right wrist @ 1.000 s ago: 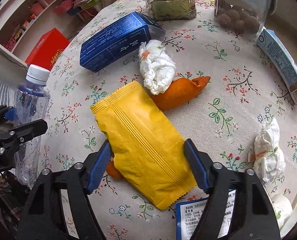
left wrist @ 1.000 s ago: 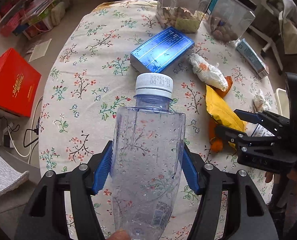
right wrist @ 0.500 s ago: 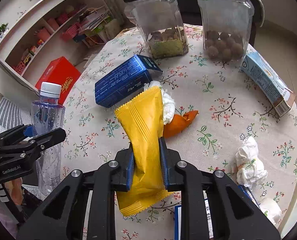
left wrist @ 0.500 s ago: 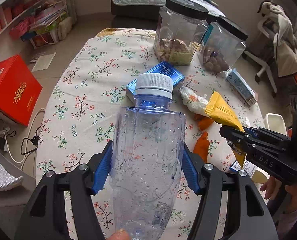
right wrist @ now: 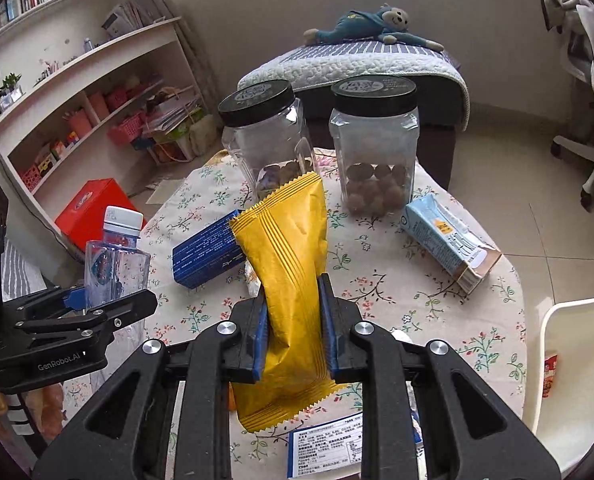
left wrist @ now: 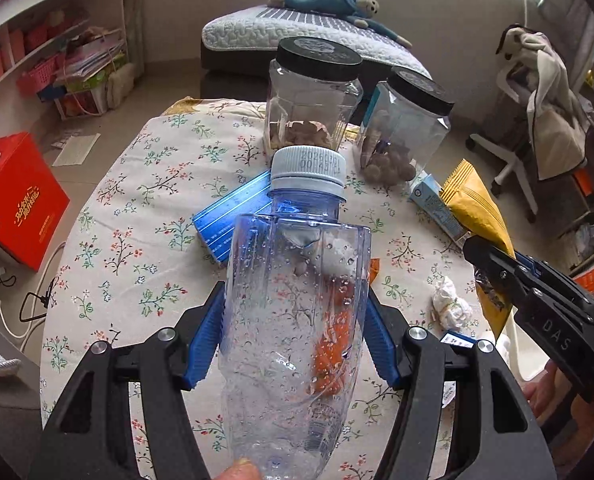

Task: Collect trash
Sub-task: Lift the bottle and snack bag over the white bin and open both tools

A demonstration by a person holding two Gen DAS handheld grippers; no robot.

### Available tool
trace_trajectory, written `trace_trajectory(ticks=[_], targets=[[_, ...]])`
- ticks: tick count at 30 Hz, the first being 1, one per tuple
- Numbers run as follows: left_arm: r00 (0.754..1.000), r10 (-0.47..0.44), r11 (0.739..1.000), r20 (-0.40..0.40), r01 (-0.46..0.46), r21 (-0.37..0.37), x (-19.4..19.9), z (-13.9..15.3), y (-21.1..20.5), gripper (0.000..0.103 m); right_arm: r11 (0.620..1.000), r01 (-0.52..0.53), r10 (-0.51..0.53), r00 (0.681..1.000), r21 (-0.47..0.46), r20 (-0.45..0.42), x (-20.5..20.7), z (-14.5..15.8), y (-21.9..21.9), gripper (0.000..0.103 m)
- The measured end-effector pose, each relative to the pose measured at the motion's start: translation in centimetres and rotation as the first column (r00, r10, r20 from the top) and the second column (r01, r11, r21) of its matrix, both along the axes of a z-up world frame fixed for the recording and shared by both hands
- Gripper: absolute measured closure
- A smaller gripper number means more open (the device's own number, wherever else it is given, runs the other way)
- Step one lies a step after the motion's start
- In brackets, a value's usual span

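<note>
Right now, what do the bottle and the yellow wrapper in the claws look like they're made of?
Bottle: clear thin plastic, glossy, probably PET; the tablecloth shows through it, droplets cling inside, and its cap is matte white plastic.
Yellow wrapper: soft plastic or foil-lined film, satin sheen; it creases where pinched, with crimped zigzag ends. Which film, I can't tell.

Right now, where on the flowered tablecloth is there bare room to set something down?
The widest bare patch is the left side of the flowered tablecloth, between the dark blue flat box and the edge nearest the red box on the floor. A smaller gap lies between the pale blue carton and the white bin. Around the crumpled white tissue it is crowded.
</note>
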State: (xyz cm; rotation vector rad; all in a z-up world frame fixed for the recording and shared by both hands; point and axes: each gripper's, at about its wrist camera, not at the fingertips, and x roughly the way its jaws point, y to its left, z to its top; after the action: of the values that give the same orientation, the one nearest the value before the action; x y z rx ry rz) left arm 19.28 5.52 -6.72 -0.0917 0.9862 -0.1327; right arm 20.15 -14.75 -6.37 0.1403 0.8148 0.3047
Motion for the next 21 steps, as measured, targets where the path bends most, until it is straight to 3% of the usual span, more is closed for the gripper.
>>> trace_trajectory(ticks=[12,21], targets=[[0.995,-0.049,0.999,0.092,0.05,-0.014,-0.9,1.3,-6.8,0.04,0.983,0.172,-0.164,0.979,-0.057,0.125,-3.1,2.6,-7.7,0.082],[0.984,-0.143,0.989,0.105,0.146,-0.021,-2.0,1.3,-13.1,0.04,0.92,0.39,-0.383,0.917,-0.049,0.107,-5.4,3.3,-17.4,0.081]])
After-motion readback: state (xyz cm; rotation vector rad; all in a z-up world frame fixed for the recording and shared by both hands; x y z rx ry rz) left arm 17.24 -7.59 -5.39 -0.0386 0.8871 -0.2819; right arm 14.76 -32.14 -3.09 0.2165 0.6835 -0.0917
